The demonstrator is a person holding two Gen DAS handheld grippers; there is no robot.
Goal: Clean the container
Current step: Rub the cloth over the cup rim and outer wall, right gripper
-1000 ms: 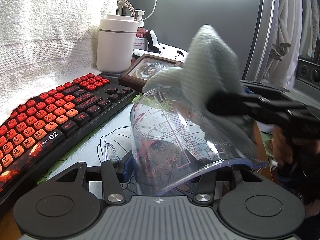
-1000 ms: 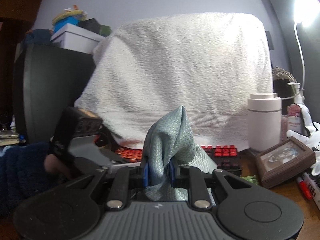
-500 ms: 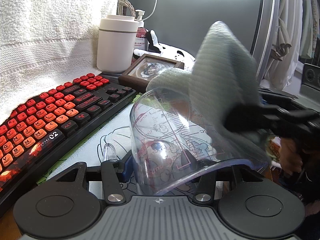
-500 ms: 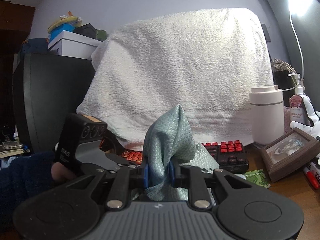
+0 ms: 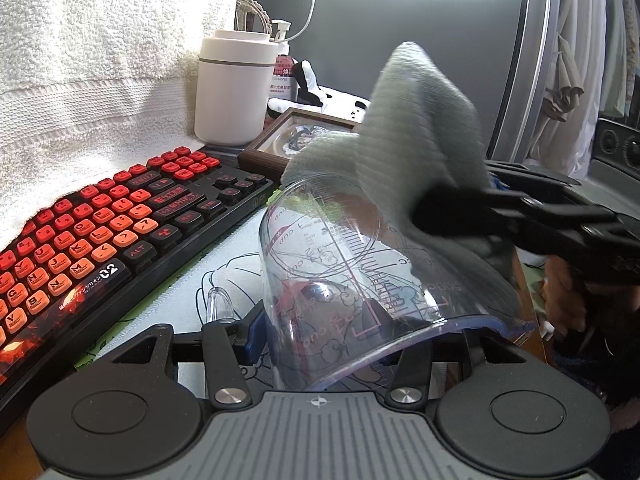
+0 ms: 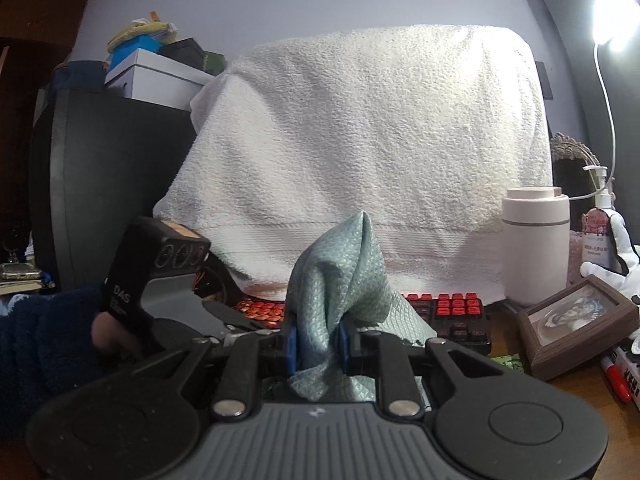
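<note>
A clear plastic measuring cup (image 5: pixel 340 264) with printed scale lines lies tilted between the fingers of my left gripper (image 5: pixel 360 336), which is shut on it near the wide rim. Its base points away from the camera. My right gripper (image 5: pixel 424 216) comes in from the right, shut on a bunched grey-green cloth (image 5: pixel 420 140) that rests against the cup's upper right wall. In the right wrist view the cloth (image 6: pixel 344 280) stands up between the blue pads (image 6: pixel 292 344) of the right gripper (image 6: pixel 318 344), and the left gripper's body (image 6: pixel 160 276) sits at the left with a hand on it. The cup does not show there.
A black keyboard with red and orange keys (image 5: pixel 100 232) lies at the left, behind a printed desk mat (image 5: pixel 200 288). A white towel (image 6: pixel 360 140) drapes over something tall at the back. A white cylinder (image 5: pixel 236 88), a pump bottle, a wooden picture frame (image 5: pixel 296 136) and a red marker (image 6: pixel 616 376) stand to the right.
The right gripper and cloth slid to the right along the cup and then back left to about where they started. The left gripper and cup kept still.
</note>
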